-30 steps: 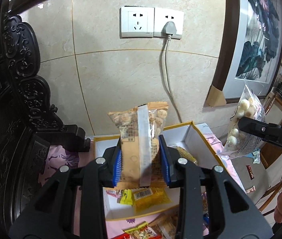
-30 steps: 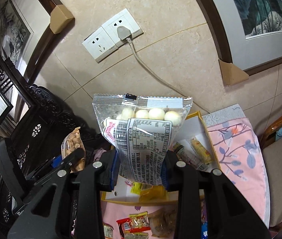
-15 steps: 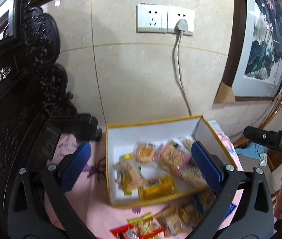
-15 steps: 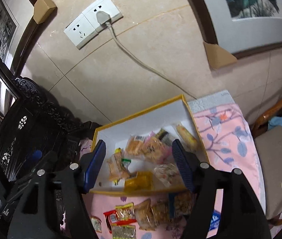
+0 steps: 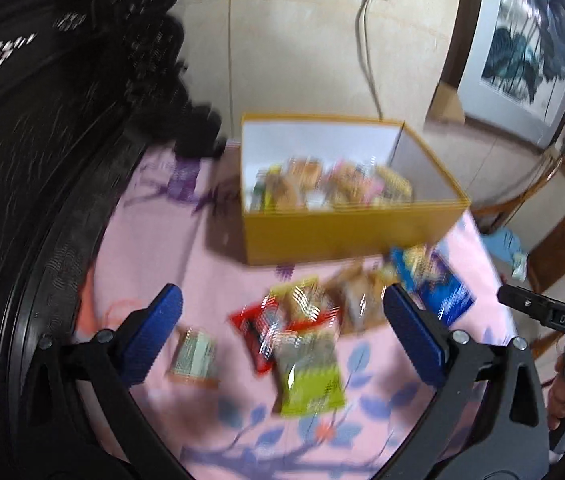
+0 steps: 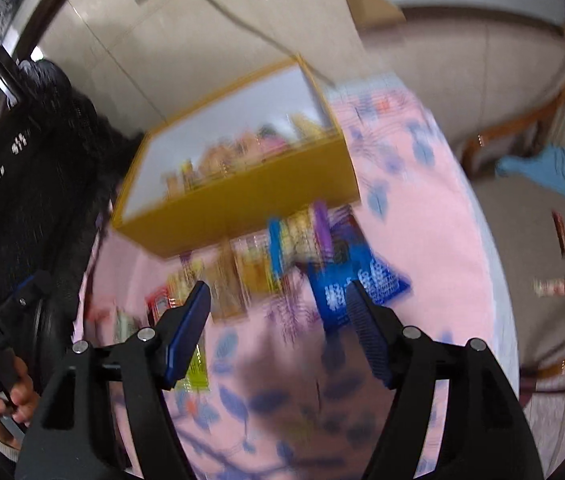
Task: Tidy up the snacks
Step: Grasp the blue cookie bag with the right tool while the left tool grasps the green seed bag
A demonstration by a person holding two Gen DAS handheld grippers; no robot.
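Note:
A yellow box (image 5: 346, 236) with a white inside stands on the pink flowered cloth and holds several snack packets (image 5: 330, 188); it also shows in the right wrist view (image 6: 242, 204). Loose packets lie in front of it: a red one (image 5: 262, 328), a green one (image 5: 310, 376), a small one (image 5: 194, 356), a blue one (image 5: 442, 292). My left gripper (image 5: 278, 320) is open and empty above the red and green packets. My right gripper (image 6: 278, 308) is open and empty above the blue packet (image 6: 358, 284). Both views are motion-blurred.
A dark carved wooden chair (image 5: 42, 120) stands at the left. The wall behind has a socket with a cord (image 5: 366, 40) and a framed painting (image 5: 522, 40). A wooden chair (image 6: 522, 132) and wrappers on the floor (image 6: 554, 284) lie to the right.
Both grippers let go of their packets into the box, opened wide, then drew back and down towards the loose packets on the cloth in front of the box.

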